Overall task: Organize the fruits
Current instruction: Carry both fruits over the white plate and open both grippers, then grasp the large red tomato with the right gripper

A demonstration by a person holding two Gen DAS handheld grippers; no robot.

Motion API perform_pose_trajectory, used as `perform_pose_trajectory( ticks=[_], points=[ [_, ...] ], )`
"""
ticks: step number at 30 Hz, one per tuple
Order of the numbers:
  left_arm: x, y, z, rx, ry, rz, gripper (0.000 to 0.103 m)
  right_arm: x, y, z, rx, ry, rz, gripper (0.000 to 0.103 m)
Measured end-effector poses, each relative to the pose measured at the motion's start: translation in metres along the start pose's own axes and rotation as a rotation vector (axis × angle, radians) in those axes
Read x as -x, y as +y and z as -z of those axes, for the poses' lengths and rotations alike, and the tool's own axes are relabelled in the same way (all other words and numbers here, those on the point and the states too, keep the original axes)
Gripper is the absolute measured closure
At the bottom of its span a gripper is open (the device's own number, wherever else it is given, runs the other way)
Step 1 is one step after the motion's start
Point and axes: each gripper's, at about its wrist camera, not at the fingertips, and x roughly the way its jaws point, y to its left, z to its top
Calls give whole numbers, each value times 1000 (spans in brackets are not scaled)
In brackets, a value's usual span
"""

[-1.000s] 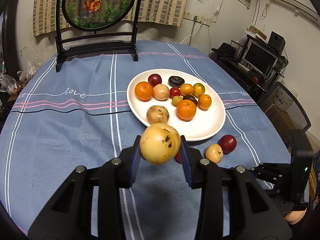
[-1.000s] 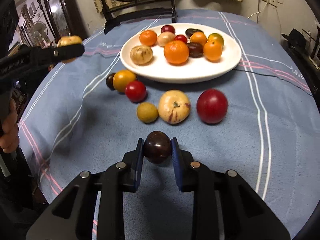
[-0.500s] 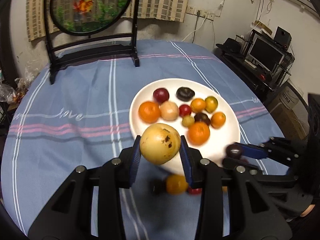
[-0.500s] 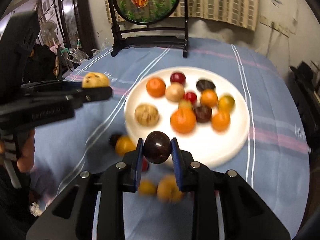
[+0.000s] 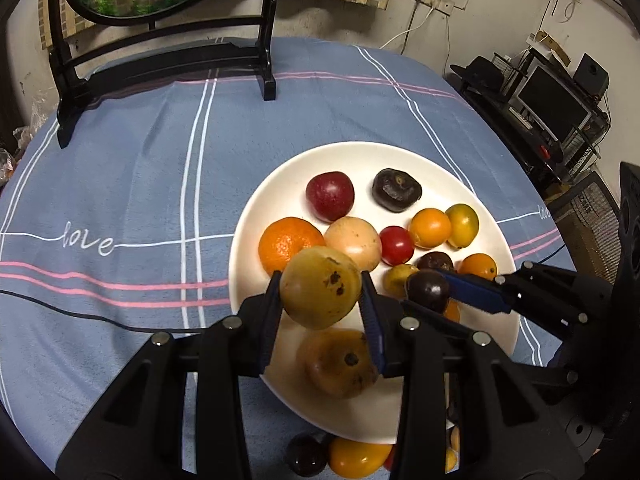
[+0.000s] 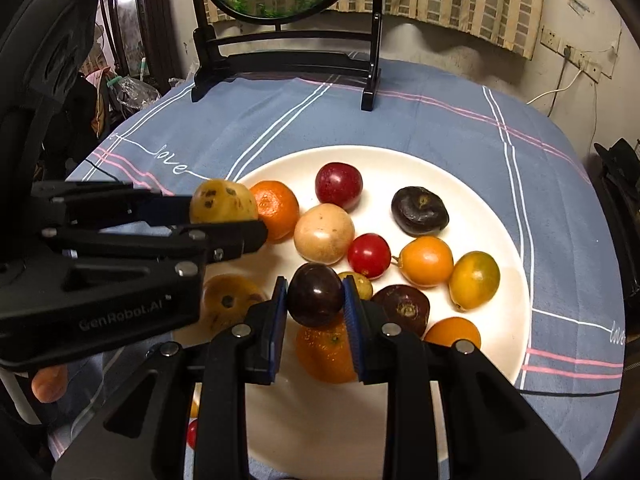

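Observation:
My left gripper [image 5: 320, 294] is shut on a yellow spotted fruit [image 5: 320, 288] and holds it above the near left part of the white plate [image 5: 440, 168]. In the right wrist view that fruit [image 6: 223, 201] hangs beside an orange. My right gripper [image 6: 315, 300] grips a dark purple plum [image 6: 315, 294] over the middle of the plate [image 6: 480, 184], its jaws just opening with the pads still on the plum. The plate carries several fruits: oranges, a red plum [image 5: 330, 196], a dark wrinkled fruit [image 5: 396, 190] and a brown spotted fruit [image 5: 338, 362].
A few loose fruits [image 5: 356, 458] lie on the blue tablecloth at the plate's near edge. A black stand with a round painted screen [image 5: 168, 56] sits at the table's far side. A desk with a monitor [image 5: 552, 100] is to the right, off the table.
Both grippers have carried their fruits forward from the near side of the table to above the plate. The loose fruits on the cloth now lie behind and under them.

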Motion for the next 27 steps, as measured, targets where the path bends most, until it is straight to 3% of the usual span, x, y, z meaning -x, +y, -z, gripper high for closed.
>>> perform_pose_trajectory(
  ticks=[3,5,10,13,22,23,27],
  points=[
    [-2,-1,-2,4,13,2,63,1,0,1,15,-4,55,44],
    [4,-1,-2,9,-8,-10,38,11,3,6,32,-12,68,44],
    [35,-5,0,21,-59,28,28,42,9,28,56,-10,77,43],
    [52,-12,7,17,-85,43,28,58,9,43,34,-3,76,42],
    [97,-41,62,-26,-141,47,19,107,11,88,-75,-37,55,39],
    [104,-44,74,-31,-146,47,19,111,11,93,-84,-37,55,38],
    [123,-47,111,-54,-178,19,12,127,16,124,-139,-58,62,12]
  ],
)
